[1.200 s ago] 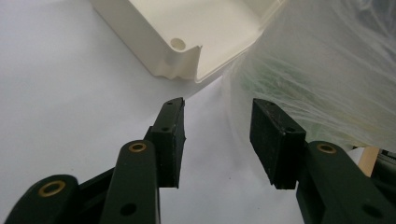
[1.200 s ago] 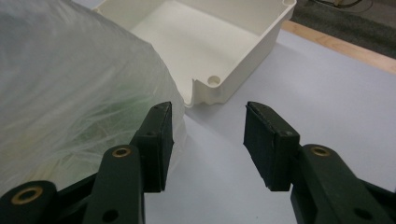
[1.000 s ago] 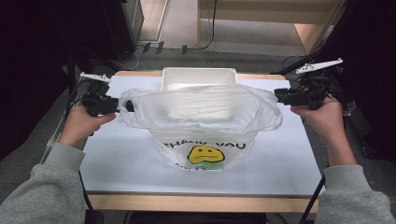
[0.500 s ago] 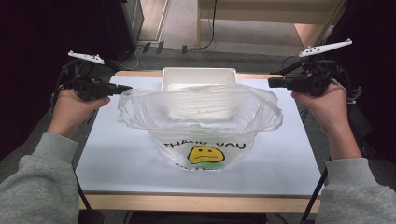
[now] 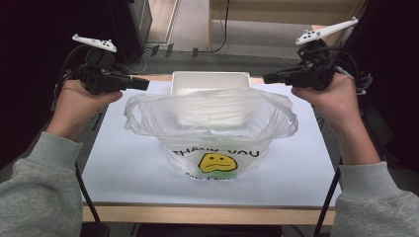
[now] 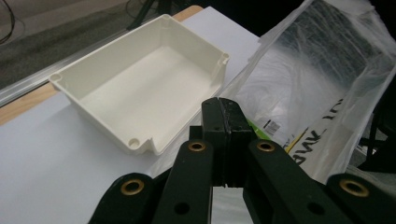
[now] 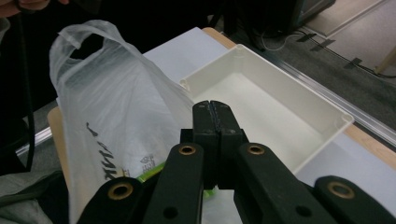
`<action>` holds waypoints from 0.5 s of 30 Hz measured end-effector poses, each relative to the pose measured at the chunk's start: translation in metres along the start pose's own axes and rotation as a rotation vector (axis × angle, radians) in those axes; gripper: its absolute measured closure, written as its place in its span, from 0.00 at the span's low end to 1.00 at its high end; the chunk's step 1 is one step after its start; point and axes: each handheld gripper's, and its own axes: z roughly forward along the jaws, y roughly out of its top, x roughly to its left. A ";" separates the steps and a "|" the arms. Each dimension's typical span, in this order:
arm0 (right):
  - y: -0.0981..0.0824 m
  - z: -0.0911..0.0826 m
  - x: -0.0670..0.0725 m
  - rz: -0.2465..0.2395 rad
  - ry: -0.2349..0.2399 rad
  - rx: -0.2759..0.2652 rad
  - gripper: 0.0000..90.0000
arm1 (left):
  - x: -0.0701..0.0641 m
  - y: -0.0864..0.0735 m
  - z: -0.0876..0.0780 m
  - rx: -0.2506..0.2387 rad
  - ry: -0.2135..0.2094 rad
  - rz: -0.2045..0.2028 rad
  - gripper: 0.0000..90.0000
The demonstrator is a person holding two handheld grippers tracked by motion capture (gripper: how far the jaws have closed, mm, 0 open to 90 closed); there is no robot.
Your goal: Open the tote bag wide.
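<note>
Translucent white plastic carrier bag with a yellow sad-face print and "THANK YOU" lettering (image 5: pixel 212 133) stands mouth-up in the middle of the white worktop (image 5: pixel 123 163), mouth spread wide, handles flopped out to each side. Left hand-held gripper (image 5: pixel 141 83) hovers off the bag's left rim, jaws pressed fully together, nothing between them; clear in the left gripper view (image 6: pixel 223 109). Right hand-held gripper (image 5: pixel 269 78) sits mirrored off the right rim, jaws also fully together and empty (image 7: pixel 212 112). Neither touches the plastic.

Step, as I judge it: bag is opened and standing, both grippers clear of it, so this looks like the gap between spreading the bag and loading it or picking up the handles. Next move likely calls for spreading one set of jaws and coming in on a handle loop, or on the empty cream-white rectangular plastic box (image 5: pixel 210 83) just behind the bag at the far worktop edge.

Around: box looks empty inside (image 6: pixel 140 93); black cables (image 5: pixel 84 192) trail from the grippers. In the way: bag's tall back wall stands between the hands and the box's near side; the thin film could well slump or catch on a jaw.
</note>
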 end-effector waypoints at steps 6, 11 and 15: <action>0.016 0.019 0.023 -0.031 0.034 0.020 1.00 | -0.012 0.011 0.017 0.010 -0.033 0.016 1.00; 0.019 0.036 0.036 -0.055 0.055 0.034 1.00 | -0.018 0.014 0.031 0.019 -0.055 0.006 1.00; 0.022 0.049 0.040 -0.026 0.055 0.052 1.00 | -0.026 0.020 0.040 0.018 -0.067 0.001 1.00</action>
